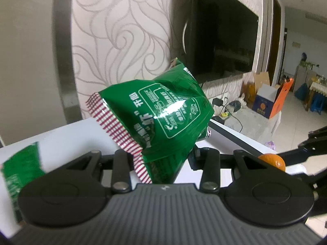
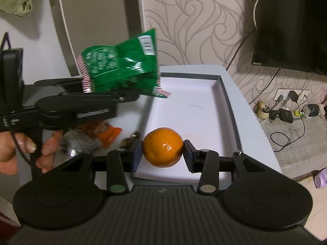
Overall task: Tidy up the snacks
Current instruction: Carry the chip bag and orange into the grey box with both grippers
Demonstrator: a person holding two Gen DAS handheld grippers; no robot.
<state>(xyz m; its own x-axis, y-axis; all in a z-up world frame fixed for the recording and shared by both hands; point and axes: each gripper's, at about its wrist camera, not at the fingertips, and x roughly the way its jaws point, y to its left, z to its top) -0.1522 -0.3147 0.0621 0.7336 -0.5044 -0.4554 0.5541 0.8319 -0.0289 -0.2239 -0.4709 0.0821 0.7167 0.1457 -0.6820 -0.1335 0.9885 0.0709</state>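
My left gripper (image 1: 163, 159) is shut on a green snack bag (image 1: 159, 114) with red-striped sealed ends and holds it in the air above the white table (image 1: 81, 134). The bag also shows in the right wrist view (image 2: 122, 69), held by the left gripper (image 2: 130, 96) over the edge of a white tray (image 2: 229, 102). My right gripper (image 2: 163, 153) is shut on an orange mandarin (image 2: 162, 150), held just above the near part of the tray. The mandarin also shows in the left wrist view (image 1: 272, 161).
An orange snack packet (image 2: 106, 132) and dark wrapped snacks (image 2: 79, 143) lie on the table left of the tray. Another green bag (image 1: 18, 169) lies at the left. A wall TV (image 1: 222, 36) hangs behind; boxes (image 1: 269, 100) and cables (image 2: 286, 122) lie on the floor.
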